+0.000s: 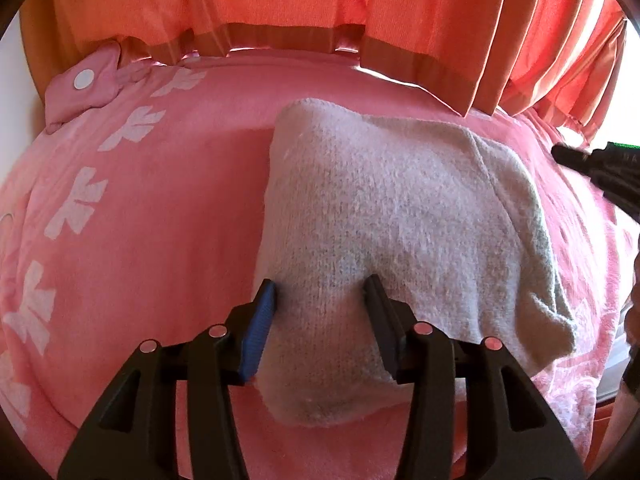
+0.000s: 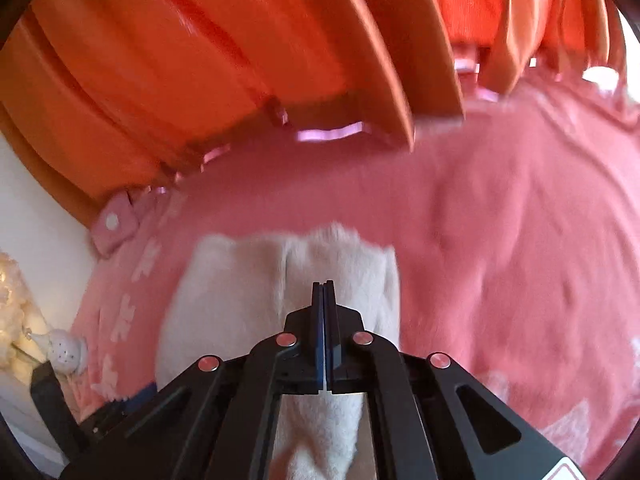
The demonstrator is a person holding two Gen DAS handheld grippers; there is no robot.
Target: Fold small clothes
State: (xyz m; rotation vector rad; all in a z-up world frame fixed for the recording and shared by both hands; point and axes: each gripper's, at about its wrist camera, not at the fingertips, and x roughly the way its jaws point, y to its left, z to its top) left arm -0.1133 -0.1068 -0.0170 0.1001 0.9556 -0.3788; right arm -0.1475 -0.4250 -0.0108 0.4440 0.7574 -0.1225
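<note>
A fuzzy white knit garment (image 1: 392,216) lies folded on a pink blanket (image 1: 168,200). My left gripper (image 1: 322,286) is open, its two fingers straddling the garment's near part and resting on it. In the right wrist view the same white garment (image 2: 236,280) lies below and ahead of my right gripper (image 2: 323,284), whose jaws are pressed together with nothing visible between them. The right gripper hovers over the garment's right part. Part of the right gripper (image 1: 600,168) shows at the right edge of the left wrist view.
Orange curtains (image 1: 320,0) hang along the far side of the blanket. A pink pouch with a white dot (image 1: 84,84) lies at the far left corner. White bow prints (image 1: 80,196) run down the blanket's left side. A cream object and spotted figure (image 2: 64,350) stand off the left edge.
</note>
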